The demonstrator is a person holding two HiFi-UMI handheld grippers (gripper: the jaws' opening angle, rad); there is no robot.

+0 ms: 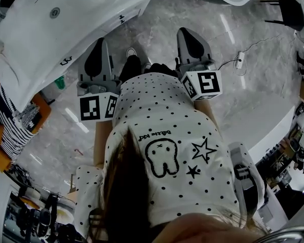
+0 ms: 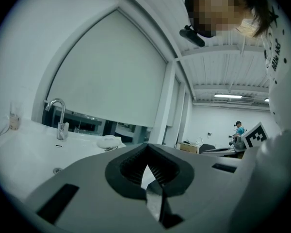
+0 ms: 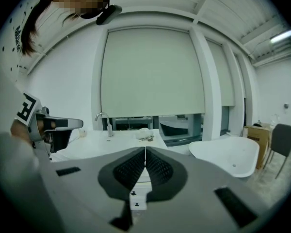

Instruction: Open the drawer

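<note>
Drawer [image 1: 67,59]: flat white front, small black pull, flush under glossy white basin counter [image 1: 101,9]. Left gripper [image 1: 98,43], right gripper [image 1: 190,33]: grey shells, ribbed black pads, jaws pressed together, nothing between. Drawer just left of left gripper, not touching; right gripper farther off.

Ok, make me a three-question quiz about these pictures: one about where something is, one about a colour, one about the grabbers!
1. Where is the tap? A on the white counter. B on a bed. C on a bookshelf.
2. What colour are the dots on the person's shirt? A red. B black. C green.
3. How are the left gripper and the right gripper? A both shut, empty. B both wide open. C both shut on a spoon.
Answers: 1 A, it stands on the counter; 2 B, black dots on white cloth; 3 A, each gripper view shows pads together, nothing between.
</note>
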